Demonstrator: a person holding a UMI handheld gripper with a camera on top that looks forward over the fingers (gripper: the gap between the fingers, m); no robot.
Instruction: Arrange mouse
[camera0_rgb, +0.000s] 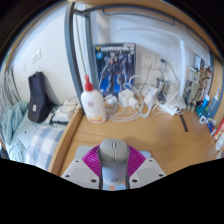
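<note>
Pinched between the jaws' pink pads (97, 160), a grey mouse (113, 157) sits gripped on both sides, held over the near edge of the wooden desk (150, 140). Beyond it stand a white bottle (92, 103) and a poster box (114, 70).

The wooden worktop (150, 140) carries a white bottle with a red cap (92, 103) near its far left side. A printed box (117, 68) stands upright at the back against the wall. Beside it lies a tangle of white cables and small items (150, 100). A dark marker-like object (183, 122) lies toward the right side.
</note>
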